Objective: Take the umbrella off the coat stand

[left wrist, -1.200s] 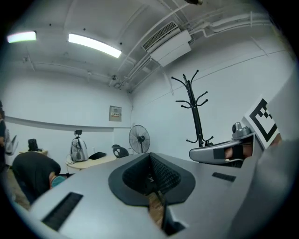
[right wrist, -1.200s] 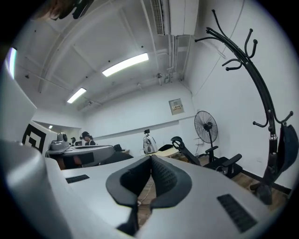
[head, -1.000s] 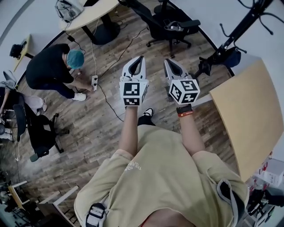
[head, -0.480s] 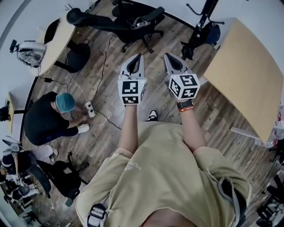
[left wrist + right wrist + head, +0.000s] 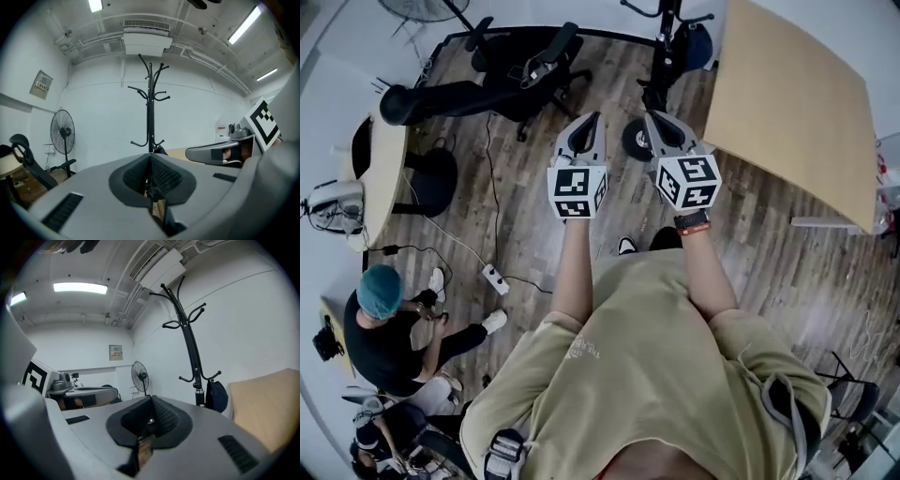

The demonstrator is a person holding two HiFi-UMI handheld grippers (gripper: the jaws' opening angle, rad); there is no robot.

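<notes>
A black coat stand (image 5: 660, 56) rises at the top middle of the head view, just beyond both grippers. A dark blue folded umbrella (image 5: 697, 47) hangs on its right side. In the right gripper view the stand (image 5: 188, 345) is ahead to the right, and the umbrella (image 5: 217, 397) hangs from a low hook. In the left gripper view the stand (image 5: 150, 108) is dead ahead. My left gripper (image 5: 592, 122) and right gripper (image 5: 655, 122) are held side by side at chest height, both shut and empty, well short of the umbrella.
A light wooden table (image 5: 787, 103) stands right of the stand. Black office chairs (image 5: 520, 70) are at the upper left. A pedestal fan (image 5: 63, 133) is by the wall. A person in a teal cap (image 5: 380, 319) crouches at the lower left by a power strip (image 5: 495, 279).
The whole scene has swung round: the coat stand has come from the far upper right to top middle, ahead of the grippers. The crouching person has slid to the lower left. Both jaws stay shut.
</notes>
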